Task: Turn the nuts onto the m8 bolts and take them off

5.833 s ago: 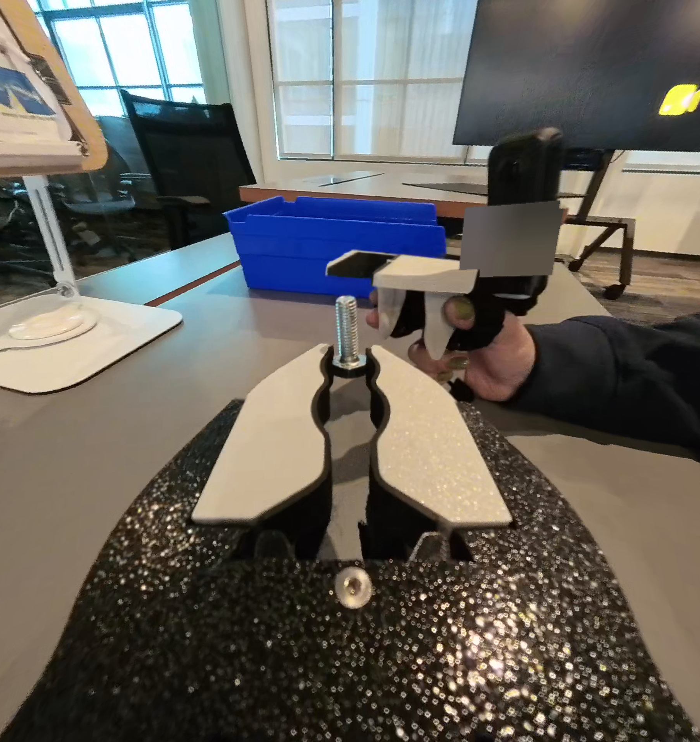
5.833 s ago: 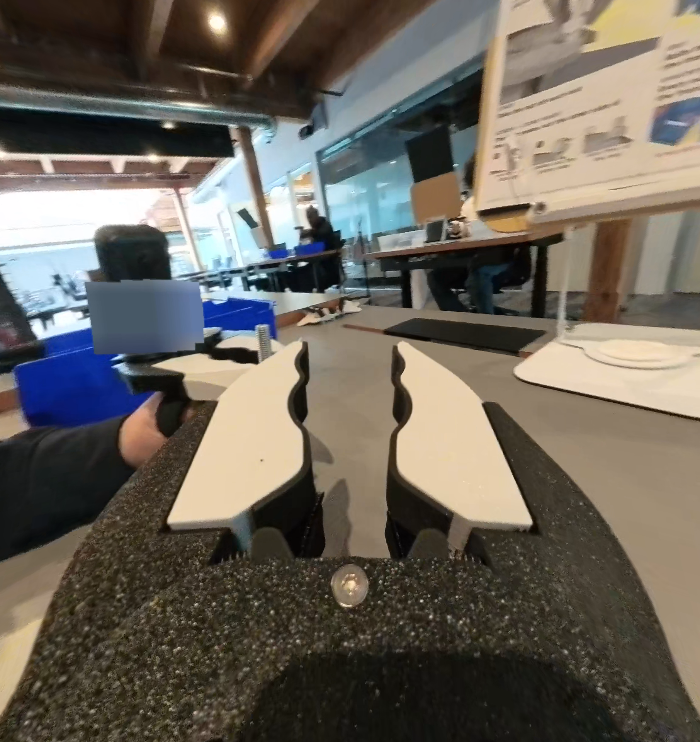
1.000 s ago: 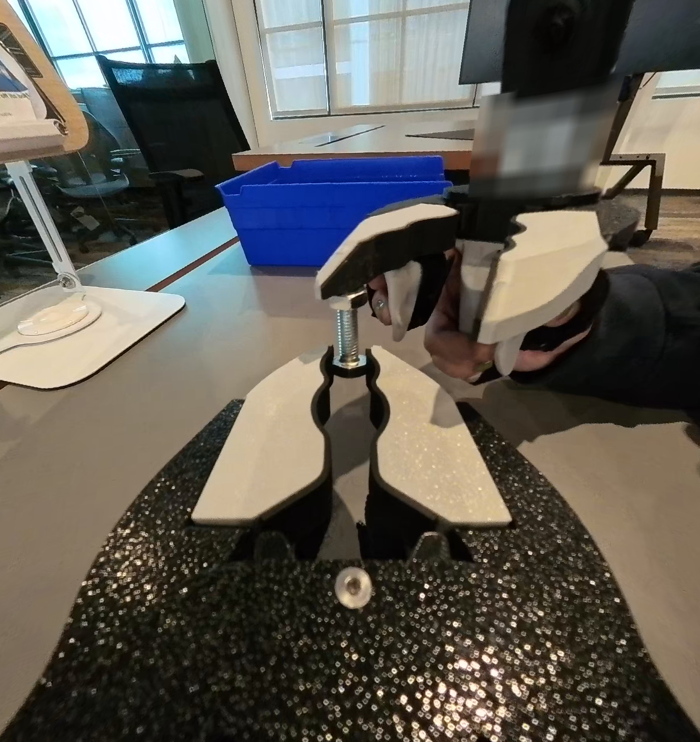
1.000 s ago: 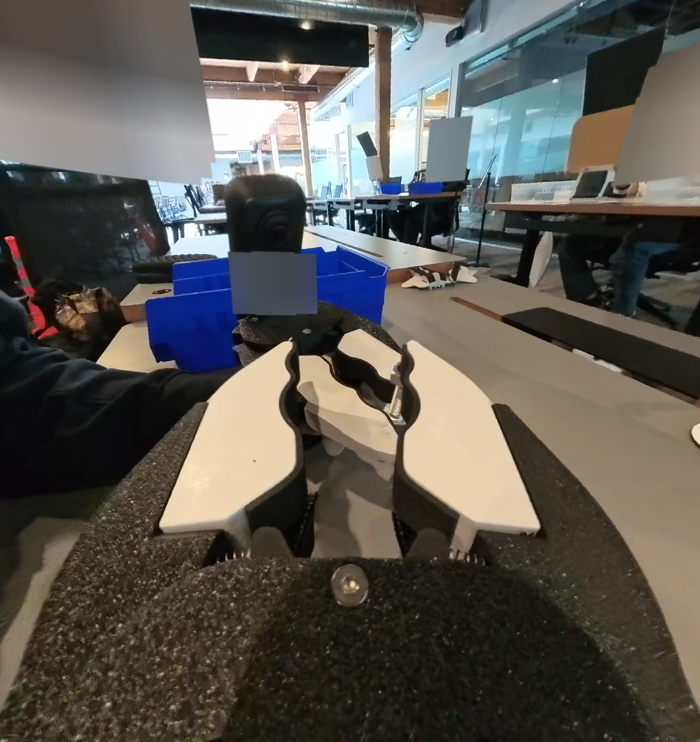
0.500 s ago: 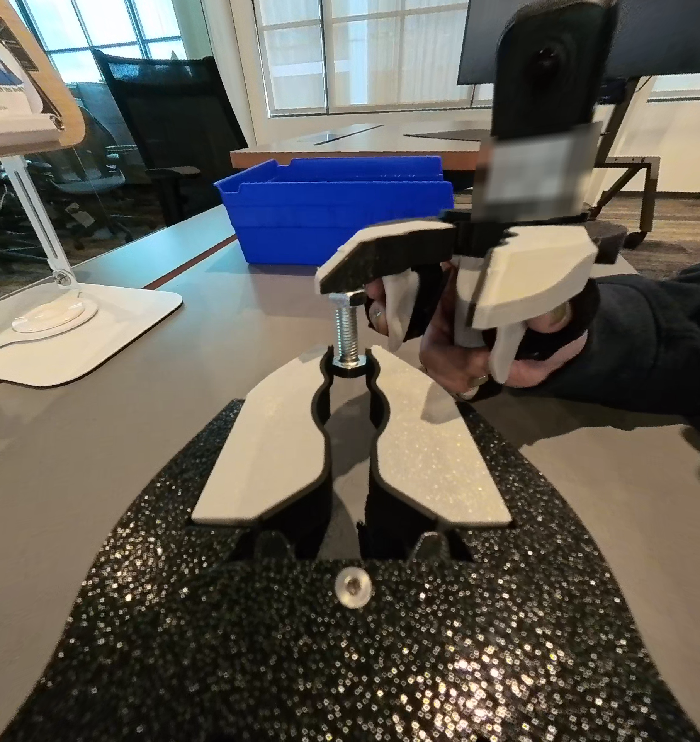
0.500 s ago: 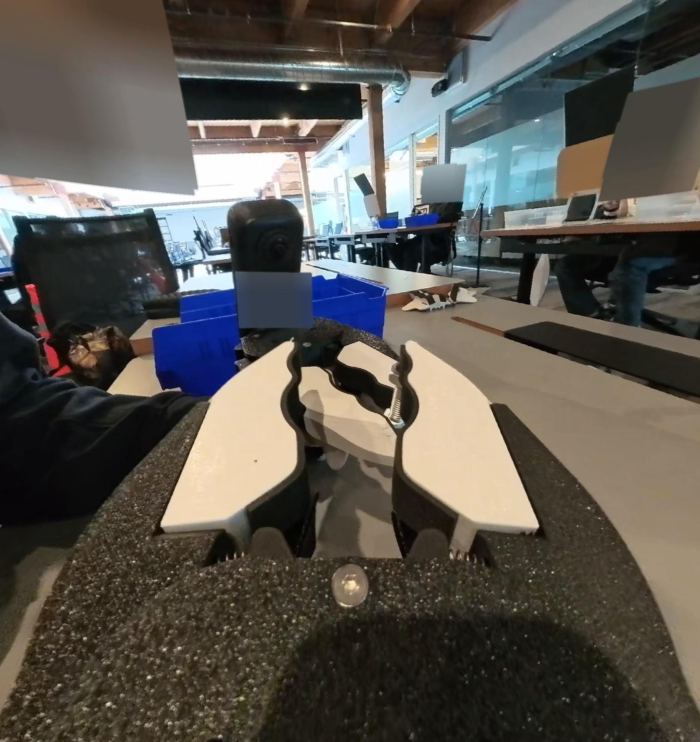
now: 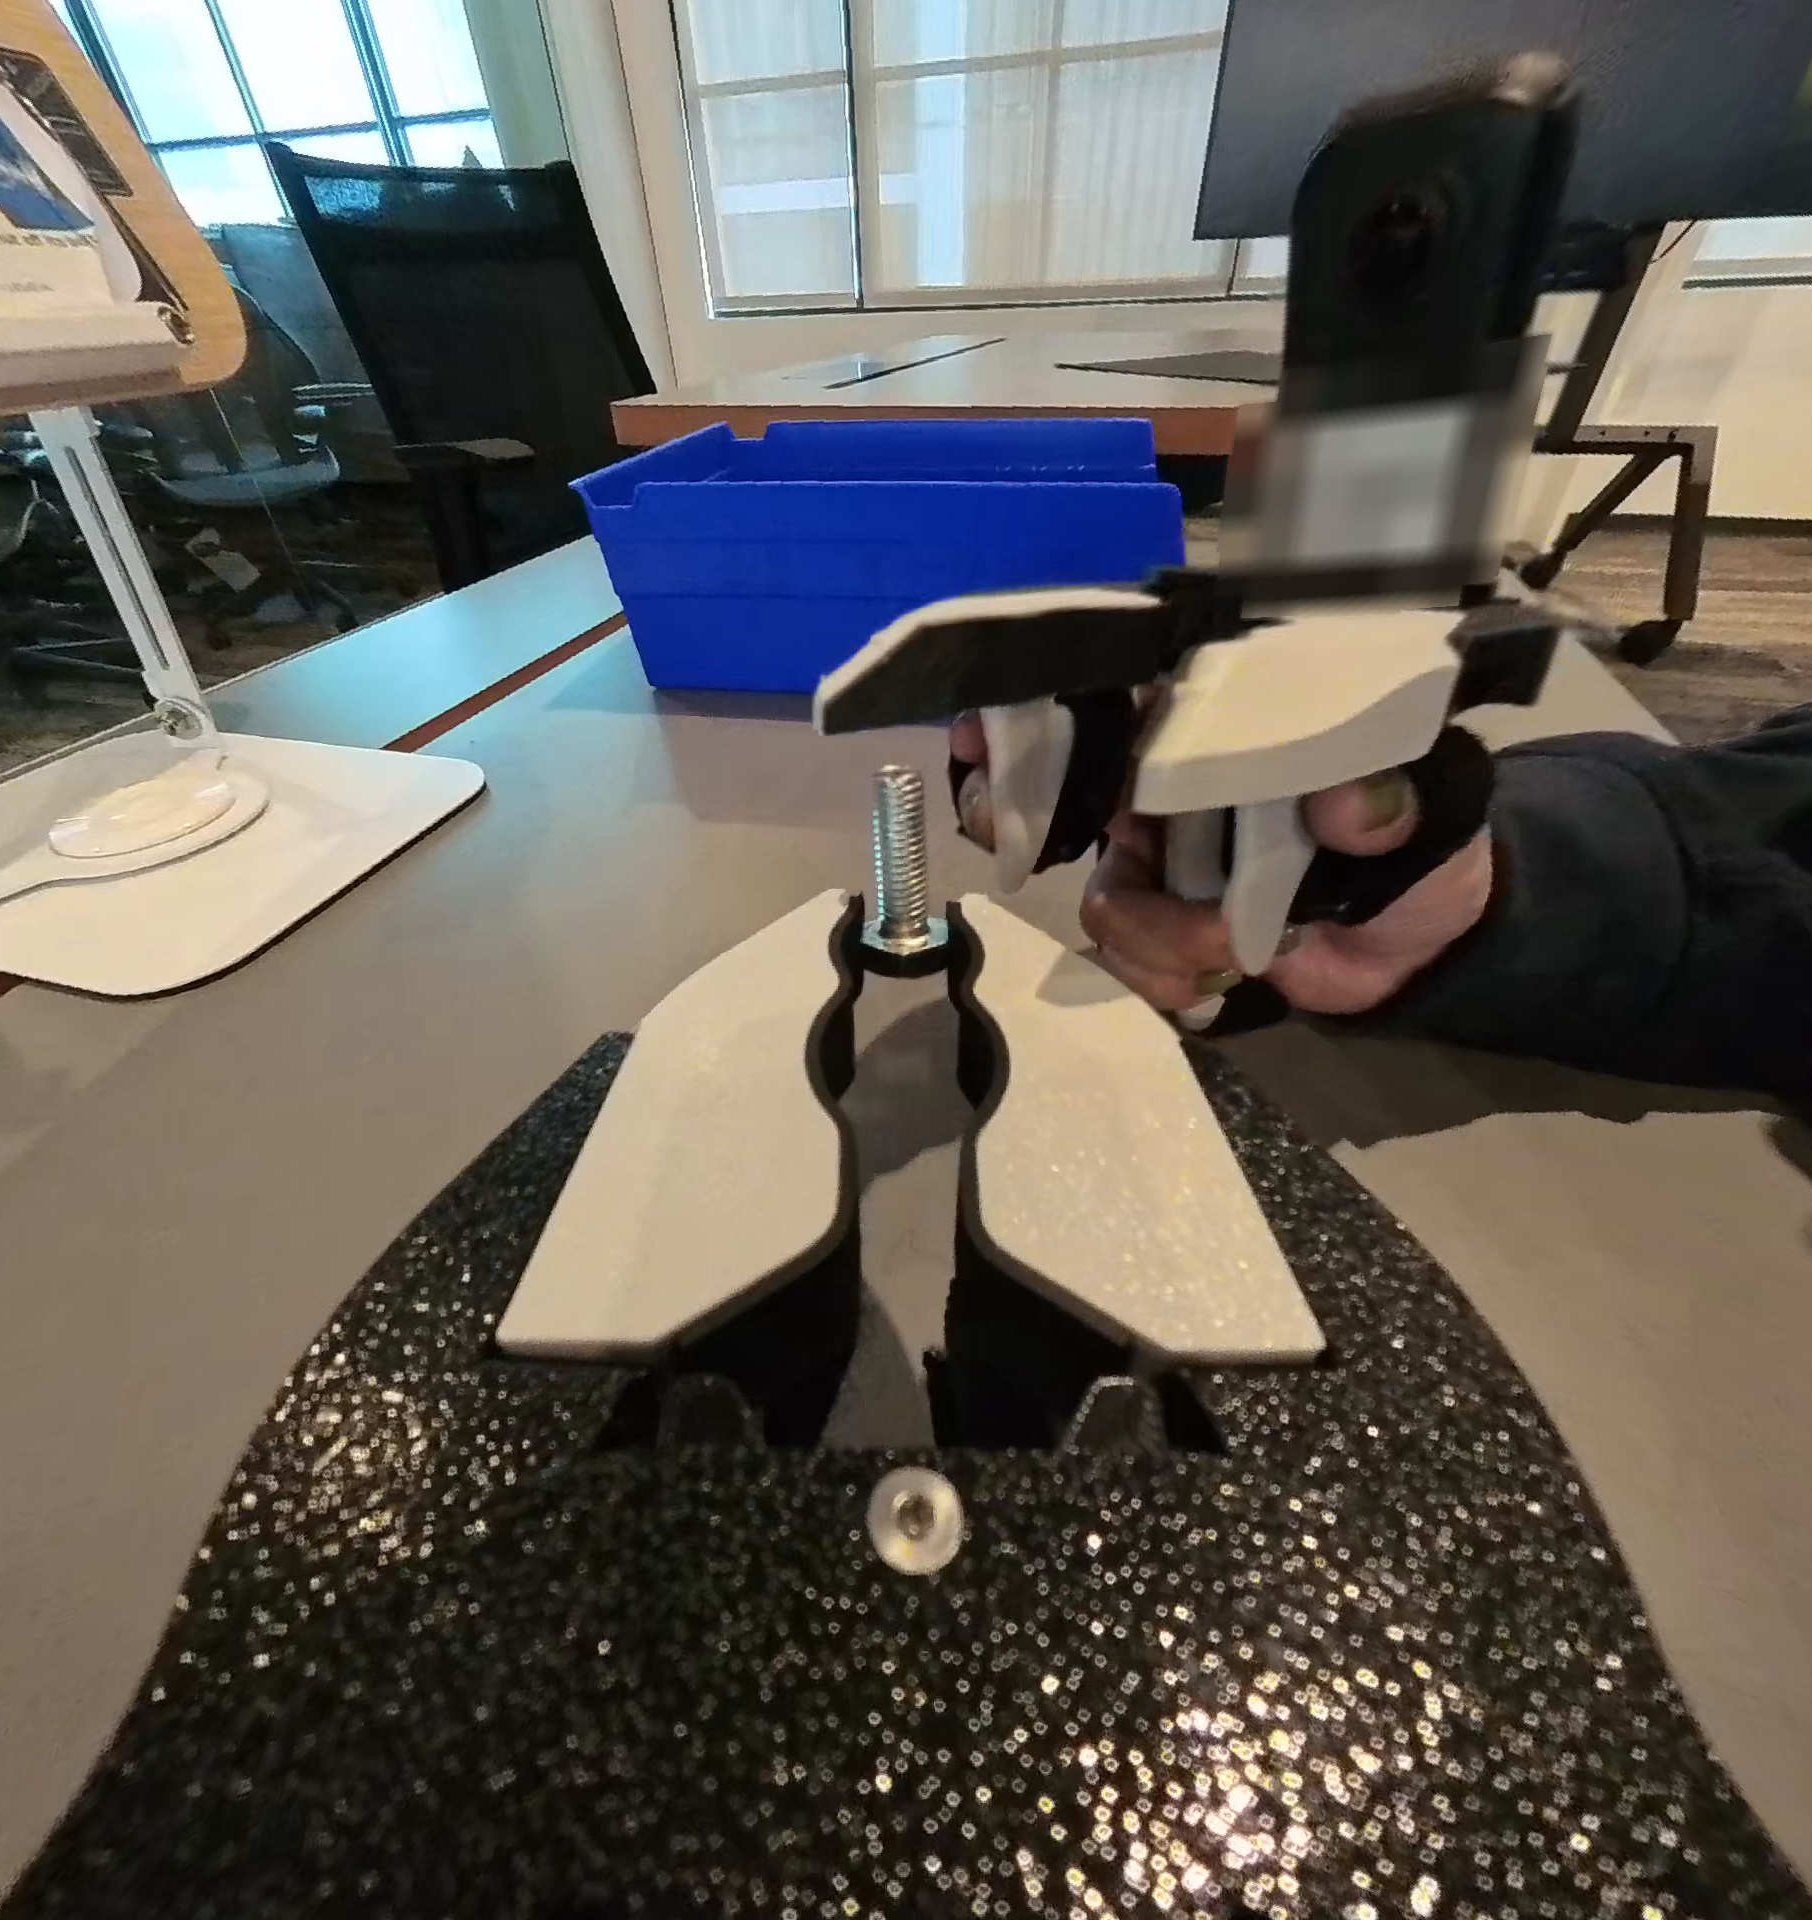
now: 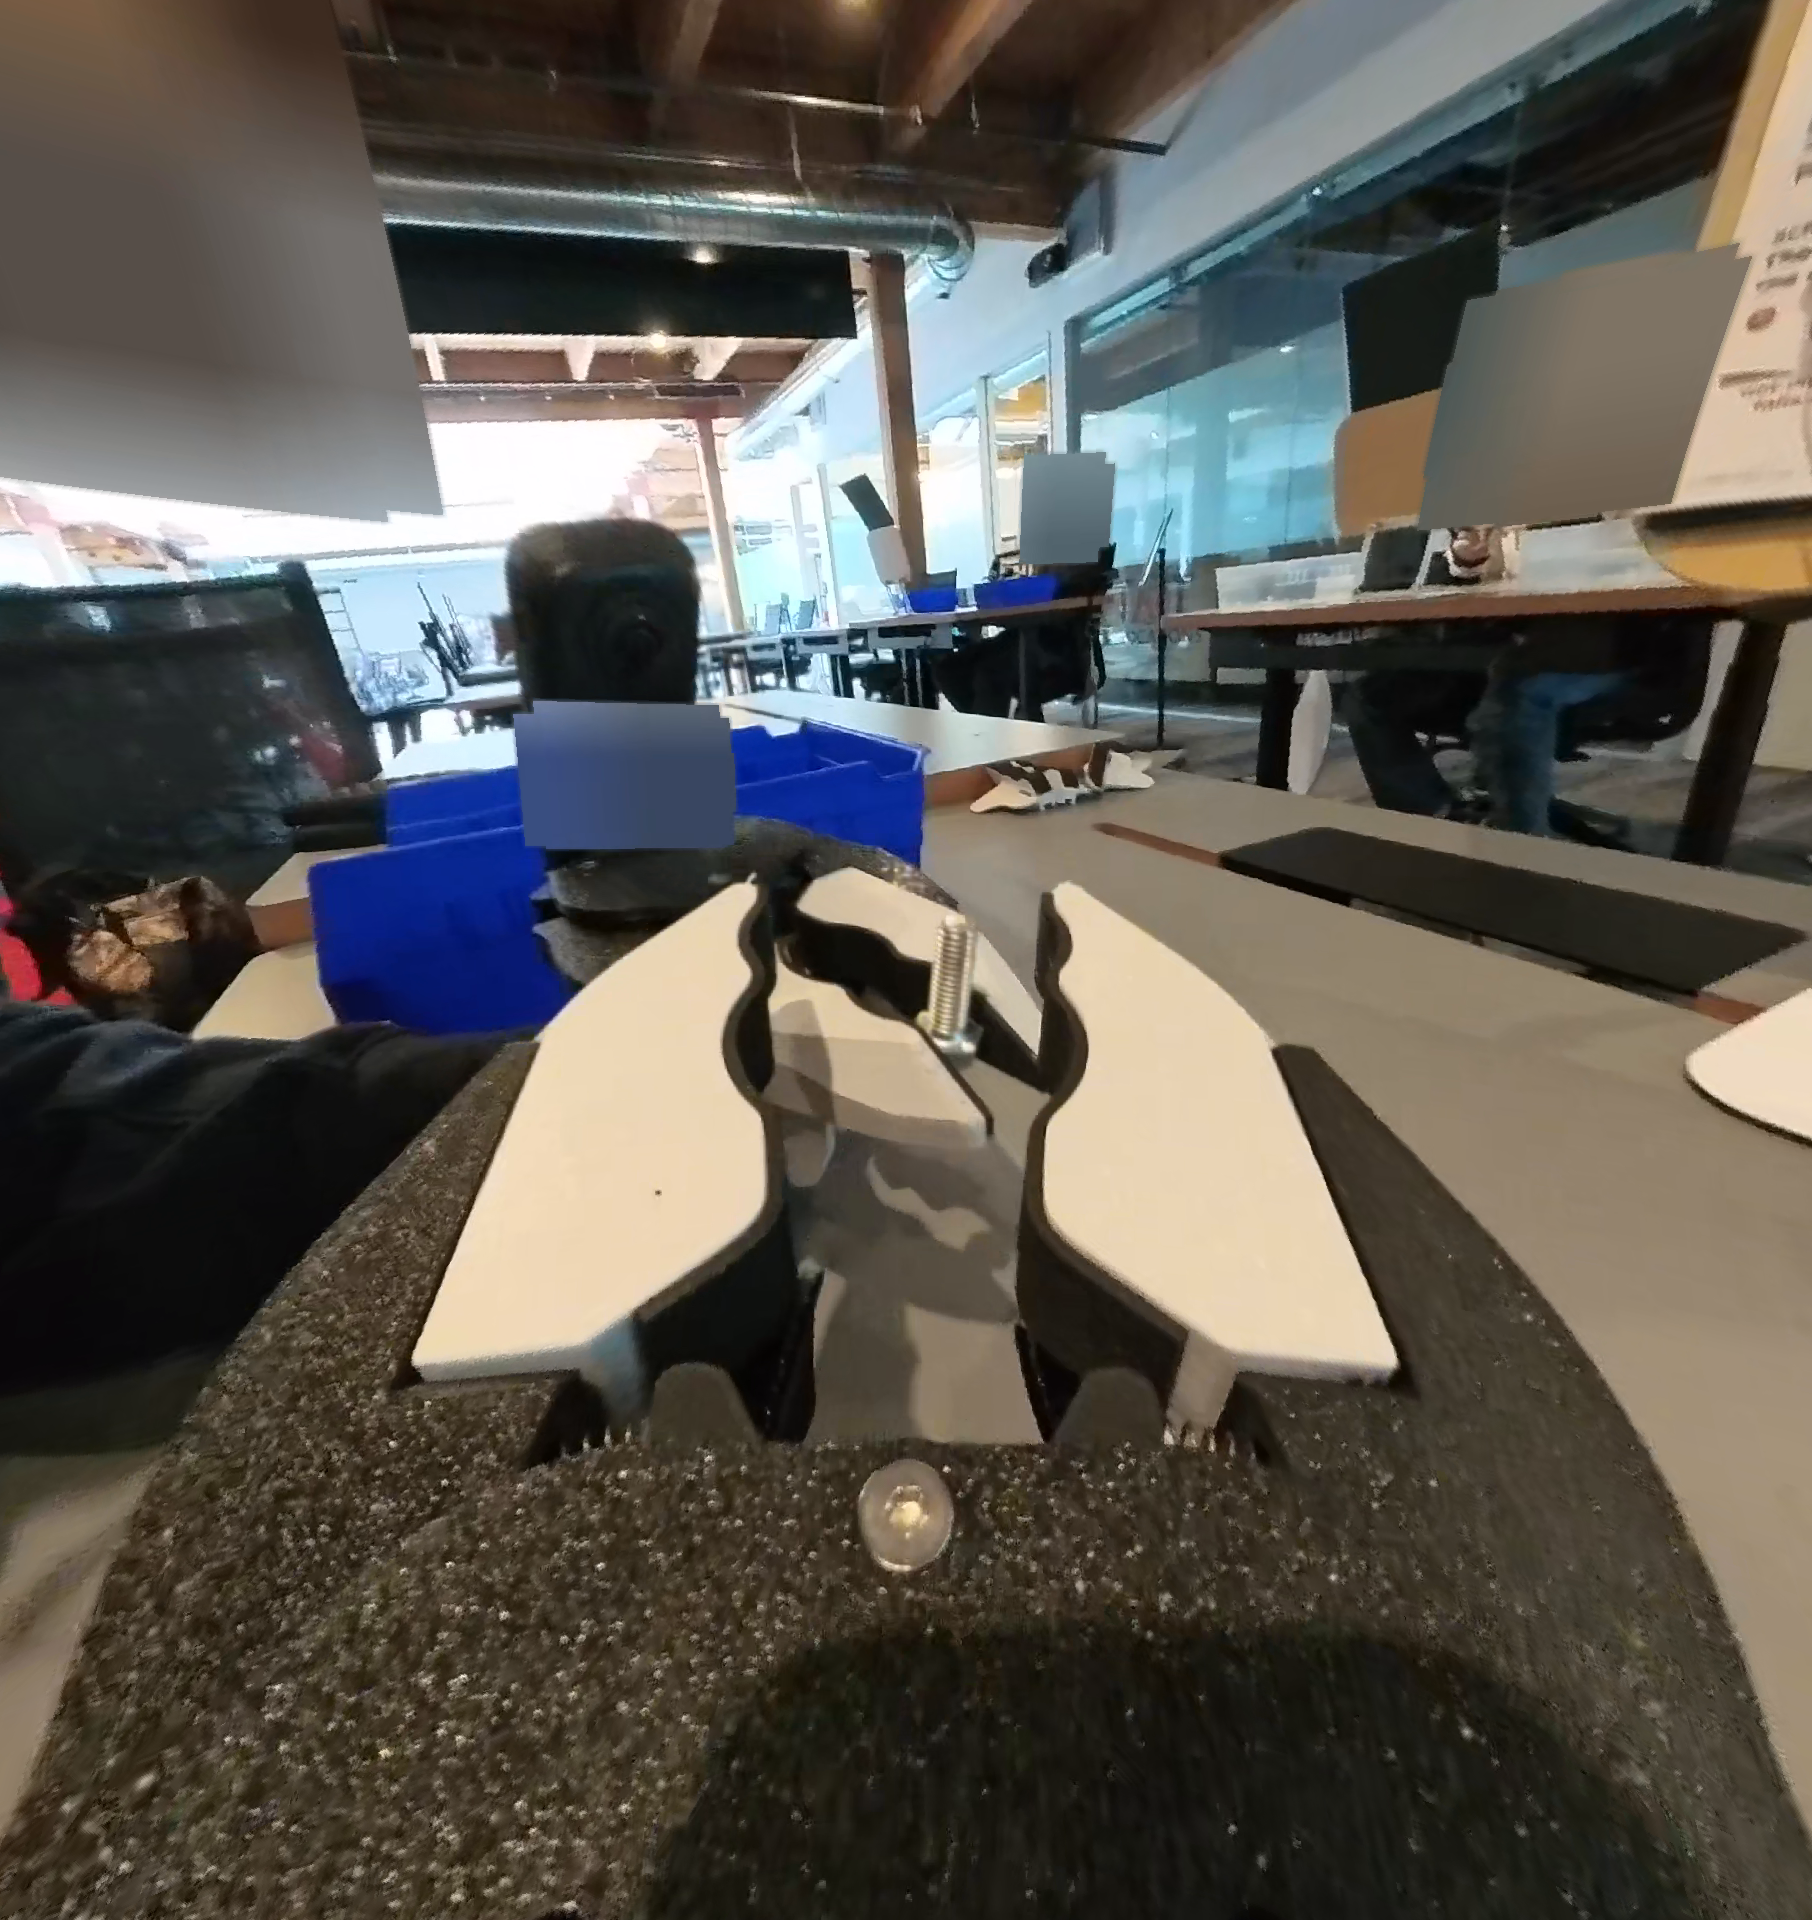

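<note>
The left gripper (image 7: pixel 902 940), white-plated fingers on a black speckled foam body, is clamped at its fingertips on the hexagonal head of a silver threaded steel bolt (image 7: pixel 899 854); the bolt stands upright with its thread pointing to twelve o'clock, and both black pads press on the head from nine and three o'clock. No nut shows on the exposed thread. In the right wrist view the same bolt (image 8: pixel 952 979) rises between that view's own fingers without touching either of them. The right gripper (image 8: pixel 900 914), of the same white and black build, stands with its jaws wide apart and nothing between the pads. In the left wrist view it hangs at one o'clock from the bolt, its nearer fingertip just above the thread's end with a clear gap between them, and a hand (image 7: pixel 1286 914) in a dark sleeve holds its grip at three o'clock. All of this sits over a grey matte tabletop (image 7: pixel 258 1143). At ten o'clock lies the flat white rounded base of a stand (image 7: pixel 216 862) whose slim white post carries a tilted board. Beyond the bolt, at twelve o'clock, stand stacked blue plastic bins (image 7: pixel 881 561). Farther off are a black mesh office chair (image 7: pixel 466 343), large windows and a dark screen on a wheeled stand.
</note>
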Tool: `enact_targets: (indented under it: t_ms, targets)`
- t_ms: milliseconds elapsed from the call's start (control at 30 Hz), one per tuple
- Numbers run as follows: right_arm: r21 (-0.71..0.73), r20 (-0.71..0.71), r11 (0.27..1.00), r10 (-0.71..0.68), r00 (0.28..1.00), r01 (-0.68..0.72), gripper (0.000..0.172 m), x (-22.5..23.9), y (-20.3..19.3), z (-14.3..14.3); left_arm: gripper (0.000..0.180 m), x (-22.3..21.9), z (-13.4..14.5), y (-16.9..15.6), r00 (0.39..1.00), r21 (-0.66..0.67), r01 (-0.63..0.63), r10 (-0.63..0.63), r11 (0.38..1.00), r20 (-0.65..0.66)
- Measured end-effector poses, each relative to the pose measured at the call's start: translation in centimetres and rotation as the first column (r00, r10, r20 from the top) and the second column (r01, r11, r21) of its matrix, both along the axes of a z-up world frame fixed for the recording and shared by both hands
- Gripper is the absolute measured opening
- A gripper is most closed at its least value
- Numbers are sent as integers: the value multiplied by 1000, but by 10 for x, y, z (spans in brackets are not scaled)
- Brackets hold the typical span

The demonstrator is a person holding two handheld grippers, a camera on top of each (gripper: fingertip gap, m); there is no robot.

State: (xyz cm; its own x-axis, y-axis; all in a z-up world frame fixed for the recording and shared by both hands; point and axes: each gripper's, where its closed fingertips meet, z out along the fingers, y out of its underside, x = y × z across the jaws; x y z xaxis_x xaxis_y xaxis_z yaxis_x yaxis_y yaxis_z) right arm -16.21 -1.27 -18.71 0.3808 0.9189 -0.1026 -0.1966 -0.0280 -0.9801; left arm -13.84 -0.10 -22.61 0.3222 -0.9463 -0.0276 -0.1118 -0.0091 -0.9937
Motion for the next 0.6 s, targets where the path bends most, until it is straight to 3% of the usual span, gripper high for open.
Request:
enact_targets:
  t_ms: [300,433,533,600]
  targets:
    - [-62,-103,998,-35,994,28,47,19,16,3,14,-5,4,5,999,-14,-31,32,999,41]
    - [-35,69,959,-278,958,281,43,71,42,9,14,-5,4,5,998,-19,-34,35,999,43]
    - [-85,258,865,-460,850,494,41,142,54,2,15,-4,4,5,999,-18,-32,33,999,34]
    - [-120,350,813,-503,790,570,33,180,46,-10,15,-4,3,5,999,-18,-29,30,999,26]
